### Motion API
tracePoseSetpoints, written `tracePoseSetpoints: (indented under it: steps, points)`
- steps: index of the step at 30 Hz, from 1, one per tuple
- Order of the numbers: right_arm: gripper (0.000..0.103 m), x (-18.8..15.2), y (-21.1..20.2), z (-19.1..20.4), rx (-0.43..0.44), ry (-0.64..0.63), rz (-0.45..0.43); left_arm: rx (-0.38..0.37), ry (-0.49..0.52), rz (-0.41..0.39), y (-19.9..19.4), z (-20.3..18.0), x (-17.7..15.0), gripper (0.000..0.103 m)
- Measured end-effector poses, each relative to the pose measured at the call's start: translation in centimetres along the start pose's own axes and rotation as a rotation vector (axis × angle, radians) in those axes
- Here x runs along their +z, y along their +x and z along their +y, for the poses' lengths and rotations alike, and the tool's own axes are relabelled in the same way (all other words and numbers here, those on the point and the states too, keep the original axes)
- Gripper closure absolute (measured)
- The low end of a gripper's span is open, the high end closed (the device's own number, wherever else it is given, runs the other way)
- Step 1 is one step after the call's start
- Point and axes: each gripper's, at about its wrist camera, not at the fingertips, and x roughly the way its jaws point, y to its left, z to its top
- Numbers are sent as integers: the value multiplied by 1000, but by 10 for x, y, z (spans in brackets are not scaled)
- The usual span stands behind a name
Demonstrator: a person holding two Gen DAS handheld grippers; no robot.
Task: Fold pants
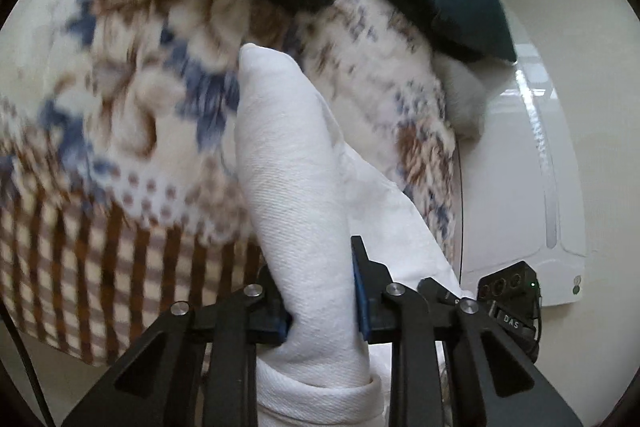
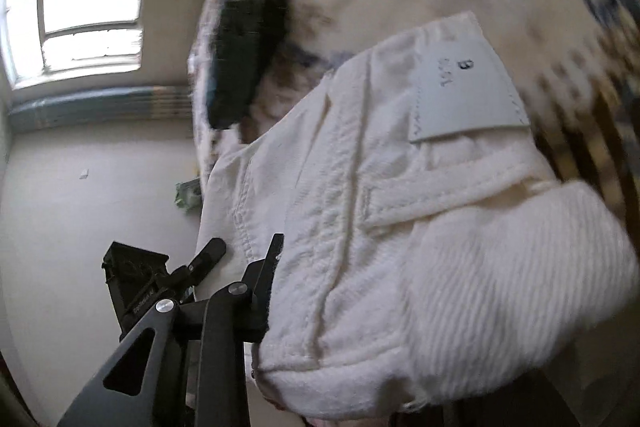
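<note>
The white pants [image 1: 296, 187] are bunched and lifted above the patterned fleece blanket [image 1: 132, 115] on the bed, so a fold is midway. In the lower centre of the left view the left gripper [image 1: 320, 301] pinches a thick roll of white fabric between its fingers. In the right view the waistband with its label patch [image 2: 464, 87] fills the centre; the right gripper [image 2: 280, 279] shows one finger against the cloth, the other hidden, so its grip cannot be told. Next, I judge, both ends must come down together, flat on the blanket.

Bright window [image 2: 84, 7], pale wall [image 2: 80, 195], patterned blanket [image 1: 132, 115]
</note>
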Motion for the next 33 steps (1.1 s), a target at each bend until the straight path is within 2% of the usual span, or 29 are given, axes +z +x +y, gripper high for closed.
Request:
tracePoseSetpoints:
  steps: [1, 5, 8, 12, 13, 17, 20, 23, 25, 26, 28, 30, 31, 33]
  points:
    - [68, 12, -16, 1, 5, -19, -4, -10, 6, -13, -7, -6, 9, 82]
    - [68, 51, -6, 67, 9, -85, -34, -45, 23, -70, -32, -18, 59, 82]
    - [68, 98, 20, 129, 15, -136, -67, -76, 32, -104, -43, -20, 119, 82]
    - [69, 151, 38, 185, 26, -199, -109, -107, 69, -146, -55, -12, 208, 82]
    - [68, 167, 53, 199, 32, -207, -116, -114, 75, -161, -56, -6, 241, 82]
    - [69, 249, 132, 249, 38, -256, -137, -106, 100, -197, -46, 18, 338, 82]
    - [69, 296, 200, 255, 26, -268, -132, -78, 113, -206, -24, 48, 400, 82]
    - [69, 329, 263, 234, -13, -237, -98, -25, 89, -177, 14, 94, 440, 81]
    - [68, 338, 291, 217, -57, -219, -61, 36, 62, -132, 41, 124, 447, 79]
    - [68, 339, 299, 210, -73, -213, -41, 58, 48, -94, 58, 143, 448, 75]
    - [65, 336, 308, 203, -84, -198, 3, 94, 18, -66, 73, 165, 443, 66]
    - [56, 330, 309, 203, -126, -209, 34, 119, 19, -73, 69, 167, 433, 58]
    - [46, 328, 307, 204, -166, -215, 35, 157, 28, -79, 65, 163, 428, 53]
    - [40, 320, 296, 210, -242, -243, 28, 235, 62, -98, 55, 151, 418, 51]
